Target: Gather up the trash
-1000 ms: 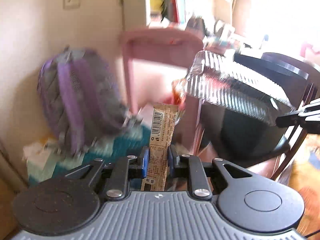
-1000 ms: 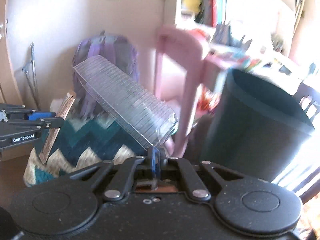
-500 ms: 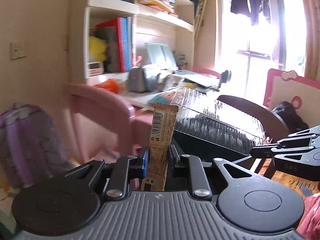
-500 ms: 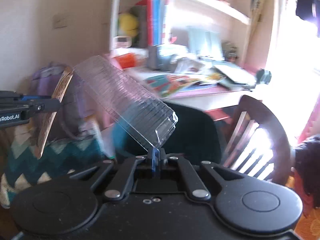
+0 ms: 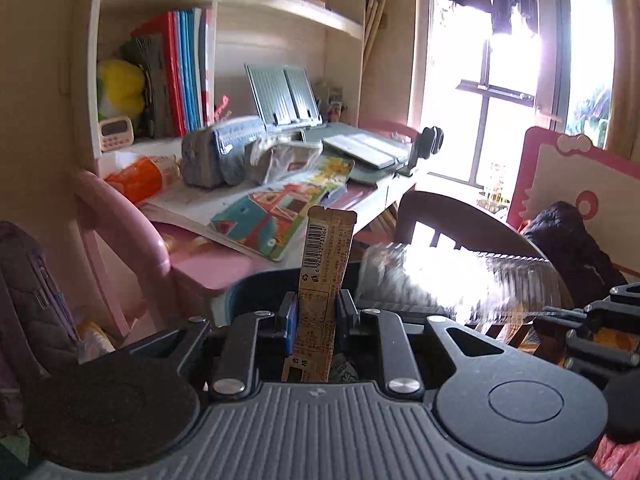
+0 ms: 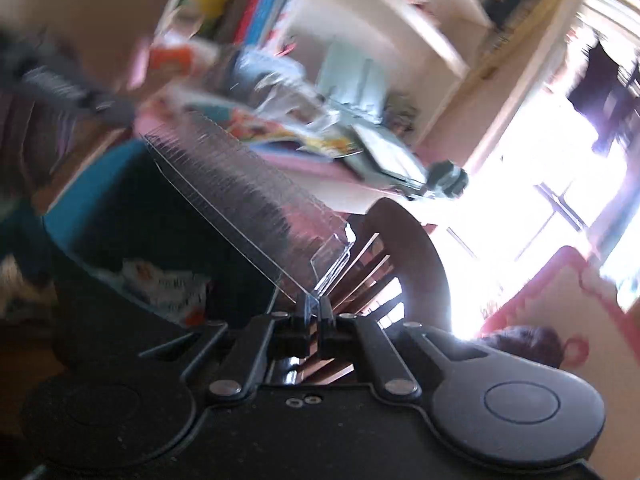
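Note:
My left gripper is shut on a tan snack wrapper with a barcode, held upright above the dark trash bin. My right gripper is shut on the edge of a clear ribbed plastic tray, which slants over the bin's open mouth. The tray also shows in the left wrist view, to the right of the wrapper, with the right gripper at the frame's right edge. Some crumpled trash lies inside the bin.
A pink desk with books, pencil cases and a picture book stands behind the bin. A dark wooden chair is to the right, a purple backpack to the left. A bright window is beyond.
Both grippers have risen and swung right, from the backpack and floor to above the bin. The right gripper has tilted, bringing the tray over the bin's mouth. Both holds are unchanged.

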`<state>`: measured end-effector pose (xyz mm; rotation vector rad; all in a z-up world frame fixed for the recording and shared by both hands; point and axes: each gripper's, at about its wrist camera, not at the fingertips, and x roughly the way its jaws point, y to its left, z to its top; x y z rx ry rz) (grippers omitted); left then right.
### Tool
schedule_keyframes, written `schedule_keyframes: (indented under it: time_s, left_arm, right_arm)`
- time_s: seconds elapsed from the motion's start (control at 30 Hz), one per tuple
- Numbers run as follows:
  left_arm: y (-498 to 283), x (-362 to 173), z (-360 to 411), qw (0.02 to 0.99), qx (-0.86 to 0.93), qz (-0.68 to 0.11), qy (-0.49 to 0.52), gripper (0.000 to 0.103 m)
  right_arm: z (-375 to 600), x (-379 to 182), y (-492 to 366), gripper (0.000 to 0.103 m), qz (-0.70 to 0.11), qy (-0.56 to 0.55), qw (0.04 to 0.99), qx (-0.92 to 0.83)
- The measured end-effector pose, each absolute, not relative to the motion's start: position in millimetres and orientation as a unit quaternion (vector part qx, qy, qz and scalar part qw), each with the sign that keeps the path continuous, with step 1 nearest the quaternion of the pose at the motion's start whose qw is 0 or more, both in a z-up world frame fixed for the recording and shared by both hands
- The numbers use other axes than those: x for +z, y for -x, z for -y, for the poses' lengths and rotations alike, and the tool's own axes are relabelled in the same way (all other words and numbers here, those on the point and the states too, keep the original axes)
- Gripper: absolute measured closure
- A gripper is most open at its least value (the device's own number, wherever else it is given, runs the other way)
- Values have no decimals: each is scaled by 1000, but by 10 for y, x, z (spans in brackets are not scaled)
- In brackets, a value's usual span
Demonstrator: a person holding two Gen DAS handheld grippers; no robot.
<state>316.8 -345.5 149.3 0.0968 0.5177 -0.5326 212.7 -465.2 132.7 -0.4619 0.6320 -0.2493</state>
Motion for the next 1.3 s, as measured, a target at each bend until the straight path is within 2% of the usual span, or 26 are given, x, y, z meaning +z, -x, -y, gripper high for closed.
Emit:
schedule_keyframes:
  time_s: [0.2, 0.53, 0.8, 0.87, 1.07, 1.13, 1.17, 1.23, 1.3]
  left_arm:
    - [-3394, 1260, 3736, 922, -248, -288, -67, 84]
    - [-3764, 877, 3876, 900, -218, -366, -99, 84]
    - [-3718, 743, 3928, 883, -236, -391, -112, 82]
    - [-3677, 748, 3923, 881, -240, -392, -112, 81]
    - [-3469, 831, 3838, 883, -251, -378, -120, 79]
    - [-3396, 883, 3782, 887, -252, -370, -116, 70]
    - [-3354, 910, 3750, 889, -252, -365, -114, 56]
    - [-3248, 975, 3677, 897, -253, -344, -113, 36]
    - [-3130, 1039, 3615, 903, -255, -325, -119, 34]
  right_arm:
    - [4457, 1135, -2370, 101, -338, 293, 891, -75]
    - [4507, 1057, -2611, 101, -364, 253, 896, -45]
    - [4615, 1078, -2590, 83, -365, 190, 911, -30]
    - [4617, 1086, -2550, 74, -361, 182, 914, -30]
    - [4623, 1140, -2403, 69, -348, 140, 927, -29]
    - [4639, 1178, -2343, 63, -339, 117, 933, -28]
    - [4643, 1202, -2294, 60, -331, 105, 937, -26]
    - [4637, 1241, -2209, 59, -322, 89, 942, -23]
    - [4619, 1286, -2101, 57, -310, 74, 948, -17]
